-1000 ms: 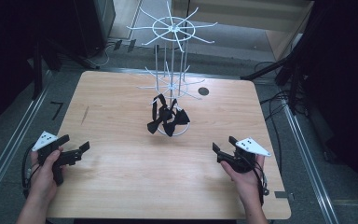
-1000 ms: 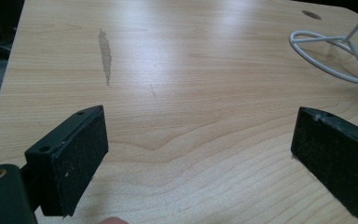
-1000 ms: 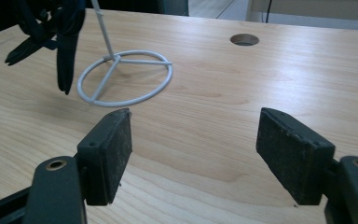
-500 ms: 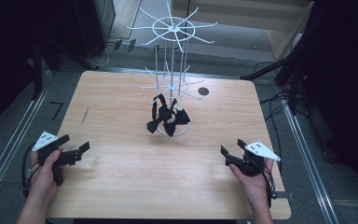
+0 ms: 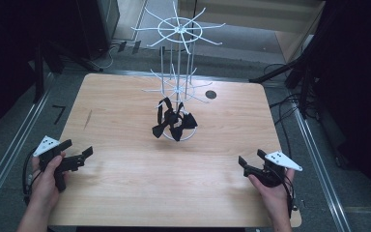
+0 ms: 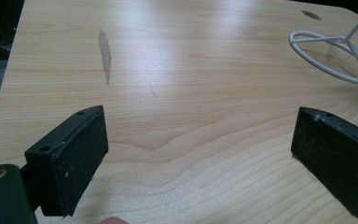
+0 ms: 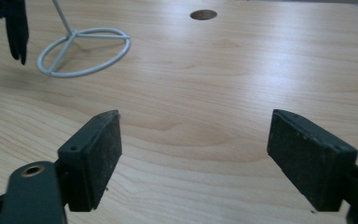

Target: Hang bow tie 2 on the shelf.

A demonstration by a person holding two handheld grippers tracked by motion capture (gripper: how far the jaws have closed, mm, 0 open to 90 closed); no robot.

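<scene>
both spread wide, gripping nothing: left gripper (image 5: 77,157) near the table (image 5: 125,193)'s left edge, right gripper (image 5: 252,162) near its right. black straps (image 5: 173,121) draped on white rack (image 5: 178,63) mid-table, untouched; all work apparently ahead.

A wooden tabletop (image 5: 125,193) fills the middle of the frame. A white wire rack (image 5: 178,72) with radiating arms is set at its upper centre, and black bow ties (image 5: 173,123) are hung low on it. A dark round hole (image 5: 210,94) is seen to its right. The left tongs (image 5: 75,155) are held spread at lower left, the right tongs (image 5: 249,159) spread at lower right.
</scene>
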